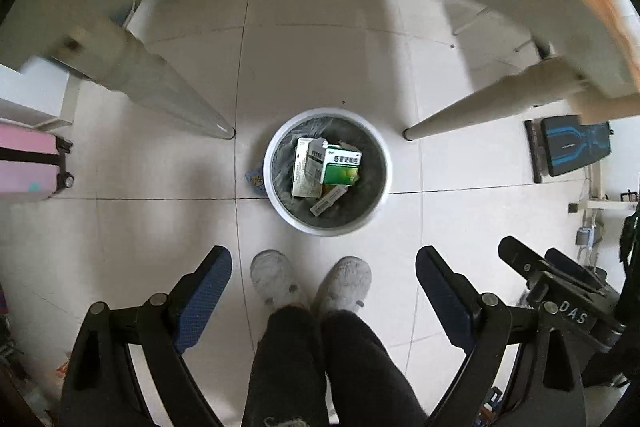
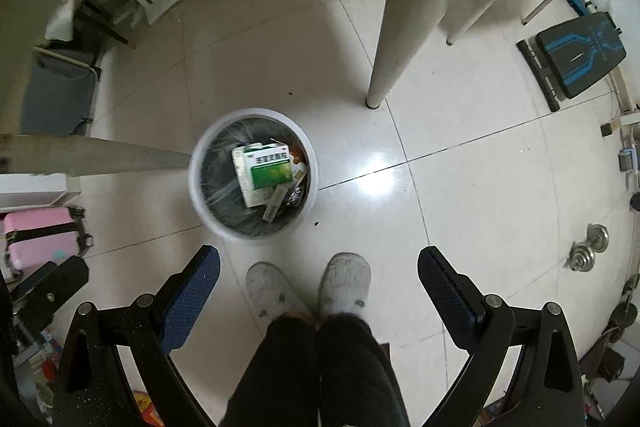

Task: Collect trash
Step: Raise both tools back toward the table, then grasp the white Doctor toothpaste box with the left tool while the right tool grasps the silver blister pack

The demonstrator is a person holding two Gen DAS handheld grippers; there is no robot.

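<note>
Pale glossy floor tiles (image 1: 320, 67) spread beneath you, and on them, just ahead of your feet, stands one round white trash bin (image 1: 276, 151) lined with a grey bag. It sits between two tapered pale table legs (image 1: 176, 95), one on each side of it in the left wrist view.

Inside the bin you can count at least three pieces of trash: a green-and-white box (image 1: 341, 167) lying on top, a larger white box (image 1: 306, 167) under and beside it, and one slim white packet (image 1: 328, 201) slanting toward the near rim. In the right wrist view the green-and-white box (image 2: 269, 167) again lies uppermost, with a crumpled silvery scrap beside it too small to identify.

Your two grey slippers (image 1: 276, 279) stand side by side on the floor just short of the bin, apart from it.

Your left gripper (image 1: 324, 267) points straight down at the floor, its two blue-padded fingers spread wide with nothing between them. Your right gripper (image 2: 319, 269) hangs the same way, fingers equally spread and empty; its body shows at the right edge of the left wrist view, so both are held close together above your feet.

One pink suitcase (image 1: 28, 163) stands far left, and one black-and-blue padded bench (image 1: 576, 151) lies well off to the right.
</note>
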